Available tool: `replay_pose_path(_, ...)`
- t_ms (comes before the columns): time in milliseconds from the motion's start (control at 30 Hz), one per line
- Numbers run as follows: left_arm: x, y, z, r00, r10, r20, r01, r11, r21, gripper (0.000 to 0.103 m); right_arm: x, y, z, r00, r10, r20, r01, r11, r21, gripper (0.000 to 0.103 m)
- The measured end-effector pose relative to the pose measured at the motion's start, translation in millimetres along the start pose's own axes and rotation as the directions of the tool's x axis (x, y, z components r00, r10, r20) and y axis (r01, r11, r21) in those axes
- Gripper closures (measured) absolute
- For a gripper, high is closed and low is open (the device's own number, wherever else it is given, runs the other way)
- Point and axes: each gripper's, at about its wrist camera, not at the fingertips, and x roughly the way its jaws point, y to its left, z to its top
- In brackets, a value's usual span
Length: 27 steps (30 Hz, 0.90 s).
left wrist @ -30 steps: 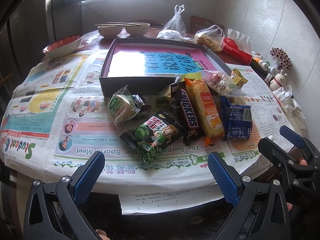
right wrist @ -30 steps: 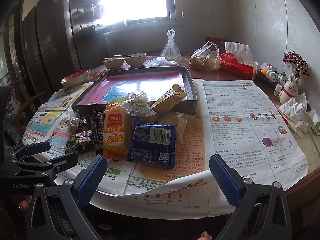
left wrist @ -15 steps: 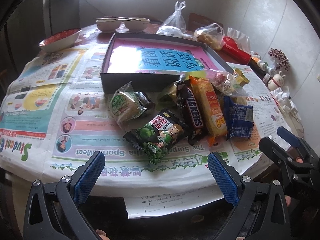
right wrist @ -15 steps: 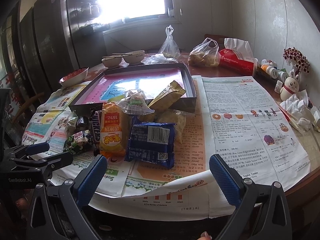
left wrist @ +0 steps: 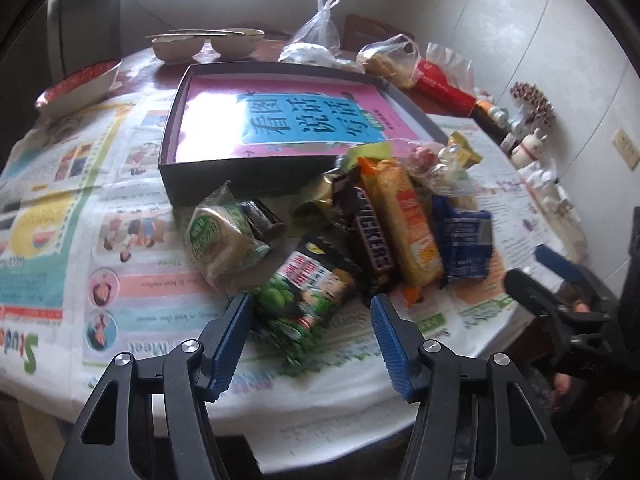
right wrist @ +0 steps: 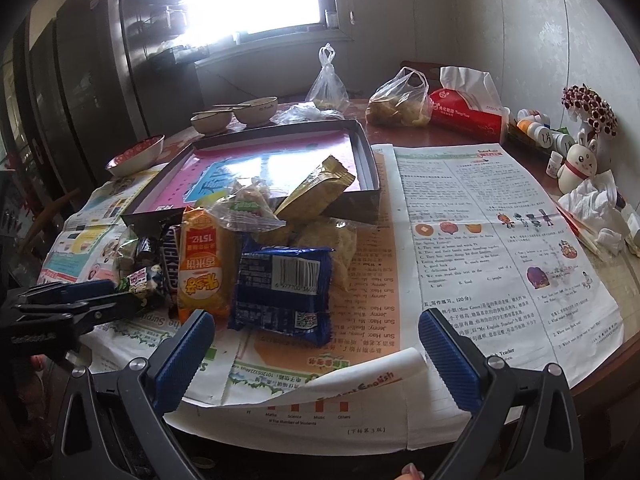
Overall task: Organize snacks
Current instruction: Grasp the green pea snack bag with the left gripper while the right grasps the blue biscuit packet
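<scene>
A pile of snacks lies on newspaper in front of a shallow dark box (left wrist: 224, 178) with a pink and blue lining. Among them are a green pea packet (left wrist: 306, 288), a Snickers bar (left wrist: 370, 236), an orange cracker pack (left wrist: 404, 220), a blue packet (left wrist: 464, 240) and a pale green cake pack (left wrist: 218, 236). My left gripper (left wrist: 310, 344) is open, its jaws either side of the pea packet's near end, not clamped. My right gripper (right wrist: 316, 350) is open and empty at the table's front edge, just in front of the blue packet (right wrist: 284, 292). A gold packet (right wrist: 316, 190) leans on the box (right wrist: 368, 160).
Bowls (right wrist: 234, 114), a red-rimmed dish (right wrist: 134, 156), plastic bags (right wrist: 396, 100), a red tissue pack (right wrist: 466, 114) and small figurines (right wrist: 578, 166) stand at the back and right. Newspaper (right wrist: 492, 240) covers the round table. The left gripper shows in the right wrist view (right wrist: 76, 304).
My left gripper has moved forward to the pea packet and its jaws have narrowed around it. The right gripper has barely moved.
</scene>
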Motion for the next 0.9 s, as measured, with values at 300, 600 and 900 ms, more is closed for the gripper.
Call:
replay_pose_path(300,3,-3,6,0.999,0.042,0.01,-0.043,0.993,0.113,0.039,13,-2,0,0.999,0.035,-0.041,-0.034,0.999,0.025,0.0)
replay_pose_path(600,3,-20,9,0.996,0.069,0.055,-0.081,0.959,0.27,0.039,28,8,8,0.998,0.007,-0.059,-0.006,1.0,0.026,0.0)
replay_pose_path(900,15,-21,8,0.998,0.054,0.02,-0.058,0.951,0.304,0.039,48,16,15,0.993,-0.027,-0.114,0.034,0.997,0.062,0.006)
